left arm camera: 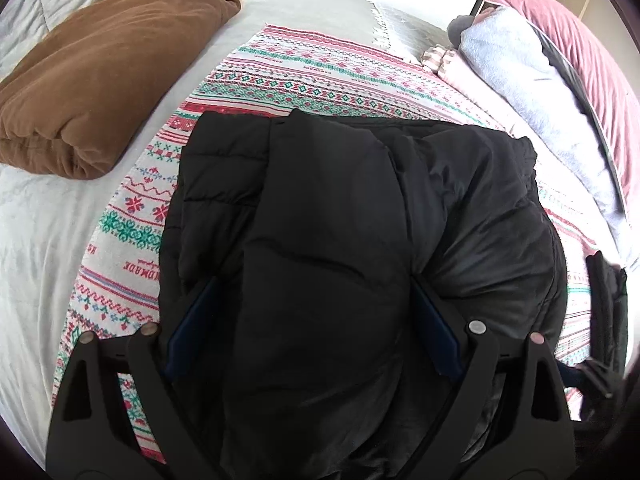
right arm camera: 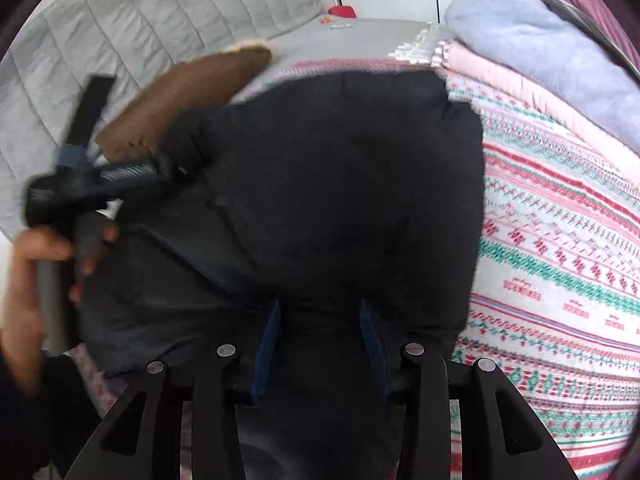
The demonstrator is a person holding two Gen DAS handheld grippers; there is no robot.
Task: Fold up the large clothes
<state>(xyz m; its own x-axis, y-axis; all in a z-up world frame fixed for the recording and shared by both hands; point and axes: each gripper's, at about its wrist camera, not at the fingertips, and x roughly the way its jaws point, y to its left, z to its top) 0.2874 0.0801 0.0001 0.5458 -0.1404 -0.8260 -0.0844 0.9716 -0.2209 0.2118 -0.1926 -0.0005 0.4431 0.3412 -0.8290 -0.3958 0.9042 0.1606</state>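
A black puffer jacket (left arm camera: 340,208) lies partly folded on a patterned blanket (left arm camera: 304,64) on the bed. A thick fold of it sits between the jaws of my left gripper (left arm camera: 312,300), which are spread wide around the fabric. In the right wrist view the jacket (right arm camera: 328,184) fills the middle, and my right gripper (right arm camera: 320,320) is closed on a bunch of it near the close edge. The left gripper and the hand holding it show at the left of the right wrist view (right arm camera: 80,184); the picture is blurred there.
A folded brown coat (left arm camera: 100,80) lies on the grey bed cover at the left. A stack of folded clothes, light blue (left arm camera: 528,80), pink and maroon, lies along the right. A grey quilted headboard (right arm camera: 140,20) stands behind.
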